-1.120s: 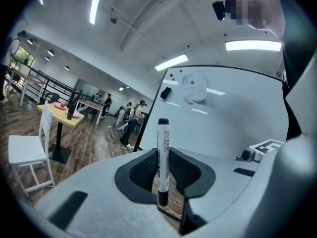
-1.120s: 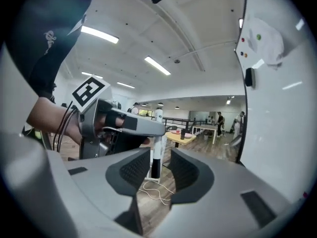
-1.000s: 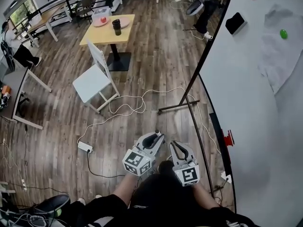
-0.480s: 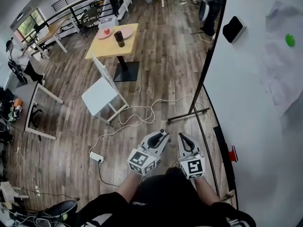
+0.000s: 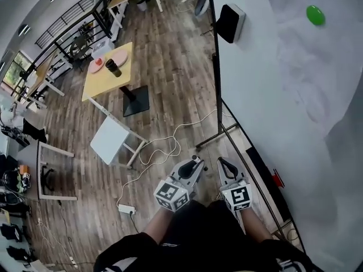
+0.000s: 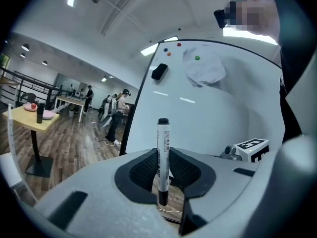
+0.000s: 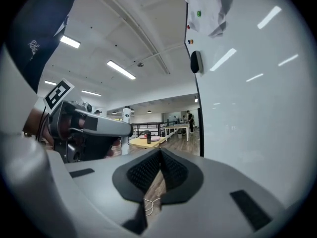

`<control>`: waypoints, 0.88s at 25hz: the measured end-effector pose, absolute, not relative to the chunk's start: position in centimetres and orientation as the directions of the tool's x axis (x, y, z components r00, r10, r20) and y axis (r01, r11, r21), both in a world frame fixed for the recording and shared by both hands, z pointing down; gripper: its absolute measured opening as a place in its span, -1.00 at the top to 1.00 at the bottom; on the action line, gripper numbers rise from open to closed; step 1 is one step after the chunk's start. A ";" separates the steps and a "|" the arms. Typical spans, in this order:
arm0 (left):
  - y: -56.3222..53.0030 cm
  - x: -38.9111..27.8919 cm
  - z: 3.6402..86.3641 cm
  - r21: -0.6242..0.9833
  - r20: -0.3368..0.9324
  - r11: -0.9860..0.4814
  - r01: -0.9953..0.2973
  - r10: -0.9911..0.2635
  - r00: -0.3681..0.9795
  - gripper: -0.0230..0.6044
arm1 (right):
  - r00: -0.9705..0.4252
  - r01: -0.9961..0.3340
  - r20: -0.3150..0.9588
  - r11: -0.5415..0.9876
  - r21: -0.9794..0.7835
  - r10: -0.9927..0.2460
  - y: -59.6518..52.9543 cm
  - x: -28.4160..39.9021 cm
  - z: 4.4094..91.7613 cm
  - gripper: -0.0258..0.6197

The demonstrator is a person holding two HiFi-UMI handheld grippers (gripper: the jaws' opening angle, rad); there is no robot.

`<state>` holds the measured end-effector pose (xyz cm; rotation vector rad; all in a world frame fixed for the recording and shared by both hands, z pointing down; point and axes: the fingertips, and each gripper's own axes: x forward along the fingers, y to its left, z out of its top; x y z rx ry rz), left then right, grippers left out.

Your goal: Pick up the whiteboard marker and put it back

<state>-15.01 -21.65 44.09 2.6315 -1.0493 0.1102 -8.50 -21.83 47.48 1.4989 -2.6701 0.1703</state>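
Left gripper view, lower centre: the whiteboard marker (image 6: 163,140) is clamped upright in the left claw (image 6: 162,168). The right claw (image 7: 159,168) is pressed together, empty. Pick-up is judged done; the return to the whiteboard (image 5: 272,95), at right in the head view, is not yet made.

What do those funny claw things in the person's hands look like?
Each tool is light grey plastic, with two jaws lined in black ribbed pads. The left tool and right tool each carry a white cube printed with black square patterns. The person wears a dark top.
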 end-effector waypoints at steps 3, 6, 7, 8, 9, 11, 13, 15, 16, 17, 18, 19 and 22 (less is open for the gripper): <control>-23.4 -13.9 44.5 0.252 0.187 -0.722 -0.644 -0.617 0.764 0.70 | -0.474 -0.880 0.132 0.471 -0.061 -0.870 -23.2 -7.7 47.8 0.91; -25.2 -12.9 45.1 0.248 0.191 -0.770 -0.588 -0.556 0.809 0.70 | -0.419 -0.908 0.137 0.416 -0.050 -0.897 -24.5 -7.2 48.0 0.91; -25.8 -12.6 45.3 0.247 0.191 -0.790 -0.562 -0.528 0.827 0.70 | -0.392 -0.920 0.143 0.389 -0.046 -0.909 -24.9 -7.0 48.2 0.91; -26.4 -12.4 45.4 0.245 0.192 -0.811 -0.532 -0.497 0.846 0.70 | -0.358 -0.933 0.150 0.357 -0.040 -0.921 -25.4 -6.7 48.3 0.91; -27.0 -12.1 45.5 0.243 0.193 -0.832 -0.499 -0.462 0.865 0.70 | -0.319 -0.947 0.160 0.318 -0.035 -0.934 -25.8 -6.4 48.4 0.91; -28.2 -11.5 45.5 0.234 0.195 -0.875 -0.423 -0.384 0.903 0.70 | -0.227 -0.974 0.178 0.225 -0.032 -0.957 -26.4 -5.7 48.5 0.91; -29.5 -10.7 45.2 0.196 0.198 -0.918 -0.343 -0.306 0.931 0.70 | -0.131 -0.991 0.190 0.127 -0.035 -0.973 -26.8 -4.9 48.6 0.91; -30.4 -9.7 45.3 0.144 0.211 -0.957 -0.253 -0.220 0.952 0.70 | -0.036 -0.999 0.208 0.028 -0.043 -0.977 -27.0 -4.2 49.1 0.91; -30.4 -9.1 45.6 0.133 0.218 -0.971 -0.197 -0.166 0.962 0.70 | 0.015 -0.998 0.223 -0.027 -0.050 -0.975 -26.7 -3.8 49.6 0.91; -30.2 -8.4 46.1 0.135 0.227 -0.981 -0.137 -0.104 0.968 0.70 | 0.069 -0.995 0.241 -0.085 -0.057 -0.968 -26.2 -3.3 50.3 0.91; -29.9 -7.6 46.5 0.138 0.236 -0.987 -0.076 -0.042 0.971 0.70 | 0.125 -0.987 0.258 -0.145 -0.061 -0.958 -25.5 -2.7 50.9 0.91; -29.4 -6.8 47.0 0.128 0.247 -0.992 -0.020 0.012 0.969 0.70 | 0.179 -0.977 0.272 -0.203 -0.064 -0.946 -24.7 -2.0 51.3 0.91; -27.8 -4.5 48.3 0.008 0.318 -0.992 0.130 0.125 0.940 0.70 | 0.314 -0.935 0.300 -0.348 -0.069 -0.901 -22.0 -0.3 52.2 0.91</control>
